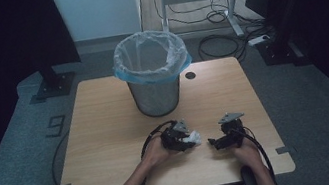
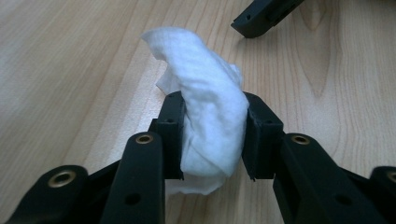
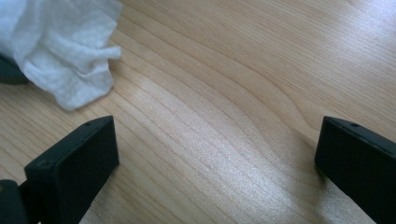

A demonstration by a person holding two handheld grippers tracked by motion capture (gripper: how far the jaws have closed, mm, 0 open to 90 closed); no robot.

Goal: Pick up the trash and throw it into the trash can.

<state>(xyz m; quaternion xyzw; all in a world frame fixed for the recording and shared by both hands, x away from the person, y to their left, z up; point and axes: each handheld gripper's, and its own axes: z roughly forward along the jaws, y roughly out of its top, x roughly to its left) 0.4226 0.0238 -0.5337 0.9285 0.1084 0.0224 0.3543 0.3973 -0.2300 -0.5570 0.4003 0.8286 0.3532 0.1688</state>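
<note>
A crumpled white tissue (image 2: 210,107) lies on the wooden table (image 1: 107,127), squeezed between the two black jaws of my left gripper (image 2: 212,126). From above, the tissue (image 1: 193,139) sticks out at the right of the left gripper (image 1: 186,139), near the table's front middle. My right gripper (image 1: 214,142) rests just right of it, jaws wide apart over bare wood (image 3: 210,140) with nothing between them. The tissue (image 3: 65,46) lies beyond its left jaw, apart from it. A tip of the right gripper (image 2: 266,16) shows past the tissue.
A metal waste bin (image 1: 152,71) lined with a clear bag stands at the back middle of the table. A small dark hole (image 1: 190,75) sits right of it. Cables trail from both grippers off the table's front edge. Desk legs and cables (image 1: 210,14) stand on the floor behind.
</note>
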